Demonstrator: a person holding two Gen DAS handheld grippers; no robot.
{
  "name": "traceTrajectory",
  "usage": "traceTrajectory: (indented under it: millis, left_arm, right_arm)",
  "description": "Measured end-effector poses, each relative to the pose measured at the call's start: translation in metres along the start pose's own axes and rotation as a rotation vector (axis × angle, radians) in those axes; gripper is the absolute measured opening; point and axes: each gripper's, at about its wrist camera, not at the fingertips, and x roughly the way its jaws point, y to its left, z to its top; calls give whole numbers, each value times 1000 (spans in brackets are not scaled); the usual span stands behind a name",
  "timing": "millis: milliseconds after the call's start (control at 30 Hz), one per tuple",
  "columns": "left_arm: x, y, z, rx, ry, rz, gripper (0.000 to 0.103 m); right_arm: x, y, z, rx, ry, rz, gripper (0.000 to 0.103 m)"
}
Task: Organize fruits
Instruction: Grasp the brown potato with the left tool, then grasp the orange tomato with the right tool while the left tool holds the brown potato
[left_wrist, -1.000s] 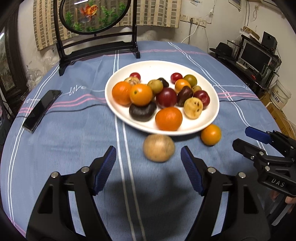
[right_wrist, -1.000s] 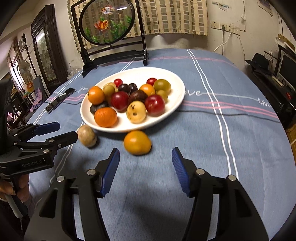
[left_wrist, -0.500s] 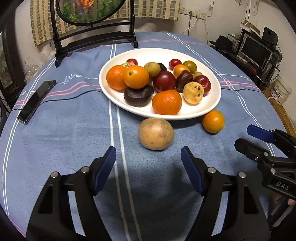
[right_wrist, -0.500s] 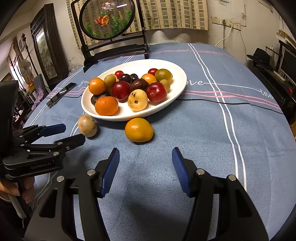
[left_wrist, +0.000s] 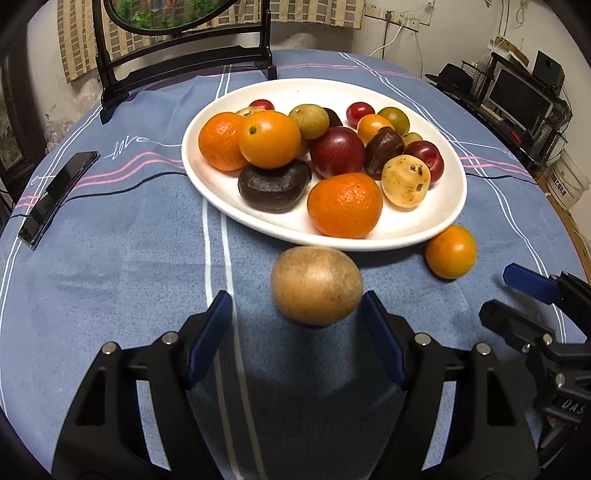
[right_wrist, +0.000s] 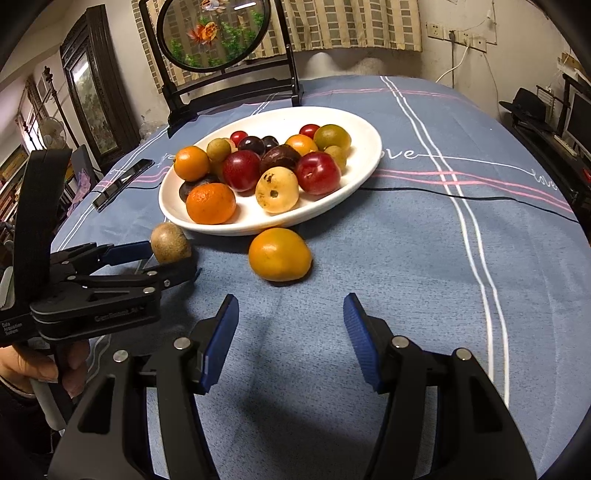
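Left wrist view
- Left gripper: jaws apart, holding nothing; blue pads flank the near side of the brown kiwi, with a gap at the left pad; contact at the right pad cannot be told.
- Brown kiwi: on the blue tablecloth, just in front of the white plate.
- Loose orange fruit: on the cloth, just beside the plate's right rim.
- Plate contents: tangerines, red plums, dark fruits, a pale spotted fruit.
- Phone: on the cloth, well left of the plate.

Right wrist view
- Right gripper: jaws partly open and empty, above bare cloth, near the loose orange fruit but apart from it.
- Left gripper: fingertips on either side of the kiwi.
- Hand: grasping the left gripper's handle.
- Plate: behind both loose fruits.
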Motion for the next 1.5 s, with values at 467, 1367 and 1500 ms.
traceTrajectory:
  millis: [467, 1367, 1500]
  left_arm:
    - [4, 2, 12, -30, 0, -30, 46]
    - [-24, 26, -8, -64, -28, -67, 46]
    - [-24, 25, -9, -62, -25, -69, 46]
  right_arm:
    - [10, 7, 5, -20, 34, 15, 59]
    - [41, 23, 25, -57, 88, -74, 60]
    - [43, 22, 27, -55, 87, -77, 60]
